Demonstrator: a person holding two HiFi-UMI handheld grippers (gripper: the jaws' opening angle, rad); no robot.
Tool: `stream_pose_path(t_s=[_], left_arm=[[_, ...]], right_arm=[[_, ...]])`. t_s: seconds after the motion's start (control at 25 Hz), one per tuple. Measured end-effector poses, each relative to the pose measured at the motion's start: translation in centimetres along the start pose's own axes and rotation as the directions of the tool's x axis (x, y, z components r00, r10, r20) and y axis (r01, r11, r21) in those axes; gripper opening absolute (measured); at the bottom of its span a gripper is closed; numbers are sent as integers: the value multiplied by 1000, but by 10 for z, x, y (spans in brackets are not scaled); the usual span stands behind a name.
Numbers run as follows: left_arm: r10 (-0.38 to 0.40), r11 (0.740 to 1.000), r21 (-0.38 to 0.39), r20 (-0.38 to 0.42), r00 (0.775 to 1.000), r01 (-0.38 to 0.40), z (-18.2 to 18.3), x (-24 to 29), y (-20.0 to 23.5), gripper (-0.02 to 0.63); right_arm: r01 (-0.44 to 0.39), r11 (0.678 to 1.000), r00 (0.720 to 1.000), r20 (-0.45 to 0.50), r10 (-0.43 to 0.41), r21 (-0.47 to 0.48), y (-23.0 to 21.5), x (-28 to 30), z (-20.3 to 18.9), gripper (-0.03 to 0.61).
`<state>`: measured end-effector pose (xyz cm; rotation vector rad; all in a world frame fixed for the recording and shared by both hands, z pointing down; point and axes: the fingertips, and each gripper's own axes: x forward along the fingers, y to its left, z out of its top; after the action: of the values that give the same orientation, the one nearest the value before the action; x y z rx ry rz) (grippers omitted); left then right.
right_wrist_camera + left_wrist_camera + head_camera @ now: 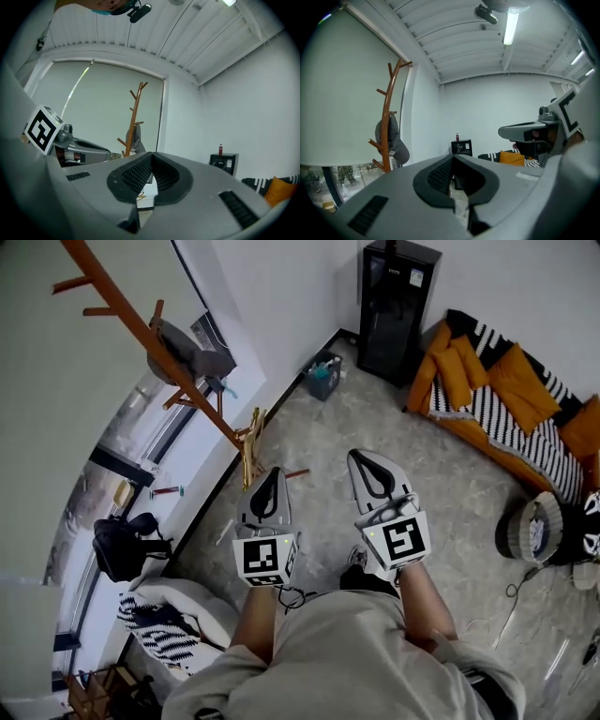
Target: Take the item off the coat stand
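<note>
An orange wooden coat stand [141, 329] rises at the upper left, by the window. A grey cap [187, 351] hangs on one of its pegs; the left gripper view shows the cap [395, 140] on the stand [386, 117], and the right gripper view shows the stand [133, 119] farther off. My left gripper [265, 478] and right gripper [367, 461] are side by side in front of me, both shut with nothing between the jaws, well short of the stand.
A black cabinet [394, 306] stands against the far wall with a teal bin [323, 374] beside it. A striped sofa with orange cushions [511, 395] fills the right. A black bag [122, 545] and striped cloth [155, 620] lie at the left by the window.
</note>
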<state>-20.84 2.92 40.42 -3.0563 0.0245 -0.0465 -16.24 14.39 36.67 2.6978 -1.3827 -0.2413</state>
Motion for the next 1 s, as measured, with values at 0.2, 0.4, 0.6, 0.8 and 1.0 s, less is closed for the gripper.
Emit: stream_pose_path(t_s=[0.2, 0.4, 0.6, 0.8, 1.0], left_arm=[[40, 999, 6, -41, 998, -40, -1, 53, -12, 9], [71, 997, 16, -105, 992, -70, -16, 91, -10, 9], [85, 996, 17, -155, 984, -84, -34, 134, 7, 9], [79, 997, 12, -161, 984, -78, -53, 199, 18, 9], [157, 987, -15, -142, 977, -160, -42, 259, 76, 9]], right_arm=[[-41, 999, 999, -23, 41, 23, -52, 16, -18, 5], [-65, 995, 996, -55, 70, 77, -84, 42, -47, 5], [-100, 989, 991, -72, 109, 111, -99, 81, -69, 5], [-131, 989, 987, -89, 137, 71, -132, 125, -94, 5], [-223, 975, 965, -145, 220, -2, -158, 210, -93, 6]])
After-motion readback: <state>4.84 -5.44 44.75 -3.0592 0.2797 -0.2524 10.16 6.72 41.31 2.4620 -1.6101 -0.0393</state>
